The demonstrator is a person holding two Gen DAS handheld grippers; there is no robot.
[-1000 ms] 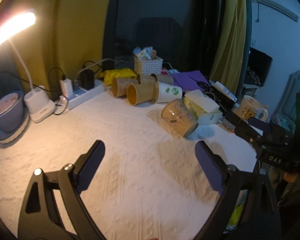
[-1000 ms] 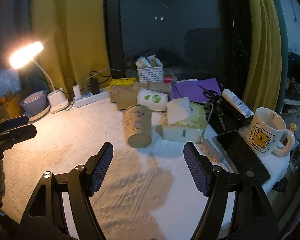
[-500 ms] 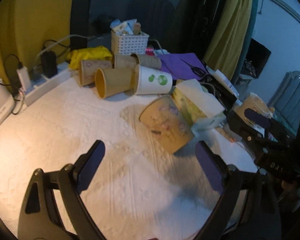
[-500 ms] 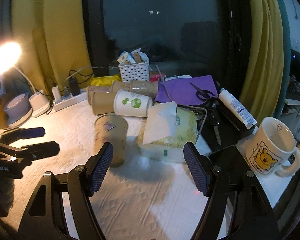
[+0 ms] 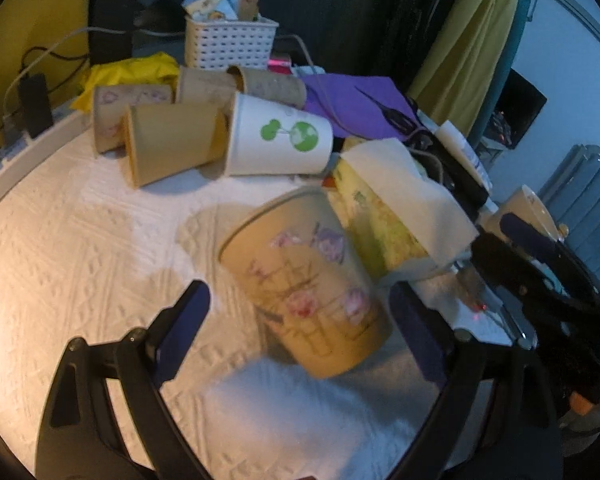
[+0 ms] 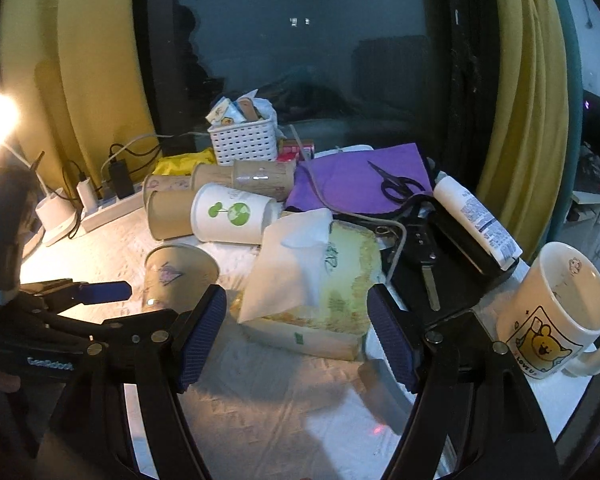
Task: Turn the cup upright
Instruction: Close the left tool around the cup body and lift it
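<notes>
A tan paper cup with flower print [image 5: 304, 280] stands upside down on the white tablecloth, flat base up, beside the tissue pack. My left gripper [image 5: 300, 324] is open, its blue pads on either side of the cup, close to it without touching. The cup also shows in the right wrist view [image 6: 176, 276], partly behind my right gripper's left finger. My right gripper [image 6: 296, 336] is open and empty, pointing at the tissue pack [image 6: 316, 288]. The left gripper shows there at the left [image 6: 100, 292].
Several paper cups lie on their sides behind, among them a white cup with a green logo [image 5: 280, 136]. A white basket [image 5: 230, 42], power strip [image 5: 24, 148], purple cloth with scissors [image 6: 396, 184], phone, key and a bear mug [image 6: 556, 312] crowd the back and right.
My left gripper has moved forward until the upside-down cup sits between its open pads. My right gripper has shifted right, from the cup toward the tissue pack.
</notes>
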